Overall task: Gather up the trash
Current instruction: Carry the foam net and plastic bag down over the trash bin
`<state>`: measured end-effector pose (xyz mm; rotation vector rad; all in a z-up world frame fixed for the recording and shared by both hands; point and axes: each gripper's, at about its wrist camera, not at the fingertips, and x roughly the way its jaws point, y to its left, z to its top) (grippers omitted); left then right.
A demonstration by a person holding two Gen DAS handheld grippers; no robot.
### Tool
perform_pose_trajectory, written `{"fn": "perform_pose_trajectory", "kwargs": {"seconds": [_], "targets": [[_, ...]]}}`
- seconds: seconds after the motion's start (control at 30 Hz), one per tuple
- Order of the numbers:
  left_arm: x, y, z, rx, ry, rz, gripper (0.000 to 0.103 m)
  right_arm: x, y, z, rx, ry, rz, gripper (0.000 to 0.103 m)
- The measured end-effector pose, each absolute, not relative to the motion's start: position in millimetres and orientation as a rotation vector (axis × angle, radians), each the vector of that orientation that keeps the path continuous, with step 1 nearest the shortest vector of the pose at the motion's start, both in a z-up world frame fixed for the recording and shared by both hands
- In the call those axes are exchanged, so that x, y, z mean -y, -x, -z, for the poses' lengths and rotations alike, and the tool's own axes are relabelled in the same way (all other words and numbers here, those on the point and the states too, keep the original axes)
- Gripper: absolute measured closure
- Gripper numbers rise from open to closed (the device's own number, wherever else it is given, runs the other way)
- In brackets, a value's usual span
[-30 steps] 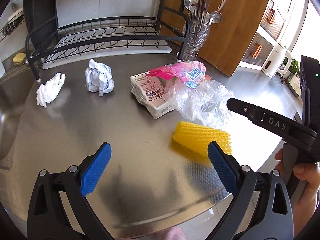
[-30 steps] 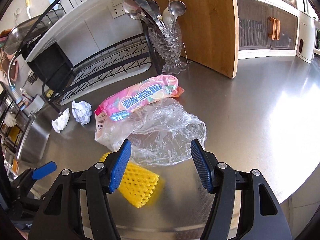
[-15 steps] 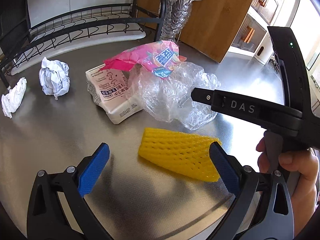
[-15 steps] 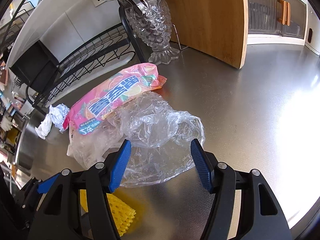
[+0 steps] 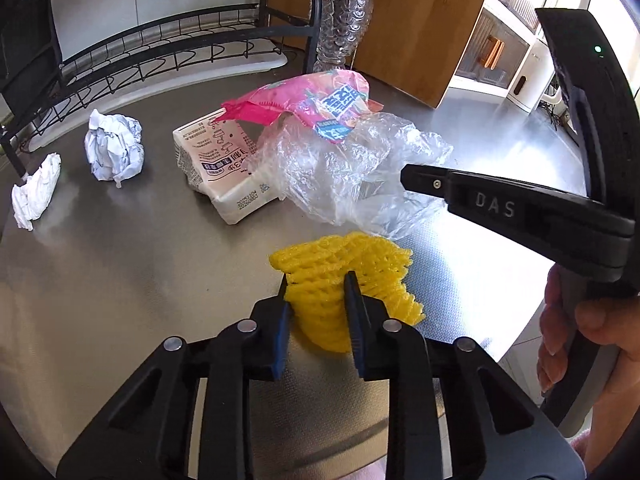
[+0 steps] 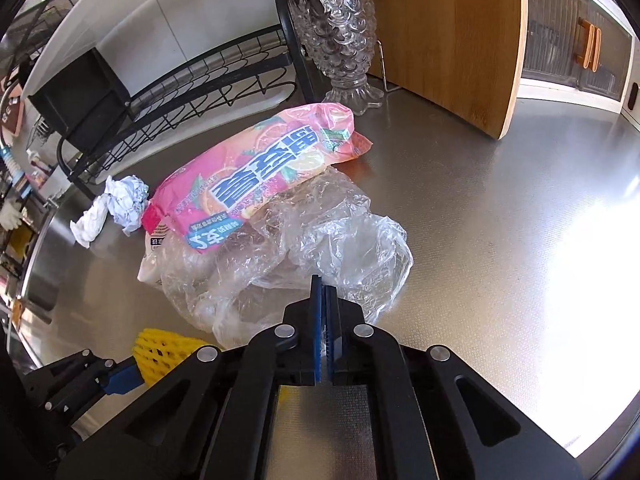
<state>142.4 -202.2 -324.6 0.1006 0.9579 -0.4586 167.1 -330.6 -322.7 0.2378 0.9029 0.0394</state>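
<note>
A yellow foam net (image 5: pixel 360 256) lies on the steel counter (image 5: pixel 120 280) near its front edge. My left gripper (image 5: pixel 318 284) is closing on it, its blue pads squeezing the net's near end. Behind it lies a crumpled clear plastic bag (image 6: pixel 300 240). My right gripper (image 6: pixel 323 292) is shut on the bag's near edge, with thin film pinched between the pads. A pink snack wrapper (image 6: pixel 260 172) rests on the bag and on a white carton (image 5: pixel 216 160). A crumpled paper ball (image 5: pixel 114 148) and a white tissue (image 5: pixel 34 192) lie at the left.
A black dish rack (image 5: pixel 160 44) runs along the back. A glass cutlery holder (image 5: pixel 344 28) and a leaning wooden board (image 5: pixel 420 20) stand behind the trash. A sink (image 6: pixel 40 264) is at the far left. The counter's edge (image 5: pixel 500 340) is close on the right, beside a hand (image 5: pixel 580 340).
Both grippers moved forward and down. The left jaws went from wide open to squeezing the yellow net. The right jaws went from open to pinched on the clear bag.
</note>
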Motion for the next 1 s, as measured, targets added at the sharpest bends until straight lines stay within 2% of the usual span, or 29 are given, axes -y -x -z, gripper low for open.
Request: {"fn": "perform_pose_trajectory", "kwargs": {"seconds": [0.17, 0.67, 1.0], "targets": [[185, -122, 306, -0.93, -0.099, 0.428, 0.085, 326, -140, 291, -0.857, -0.231, -0.067, 0.1], [113, -34, 213, -0.795, -0.091, 0.301, 0.085, 266, -53, 187, -0.713, -0.167, -0.133, 0.1], [70, 47, 204, -0.778, -0.081, 0.256, 0.084, 220, 31, 164, -0.685, -0.114, -0.192, 0.1]]}}
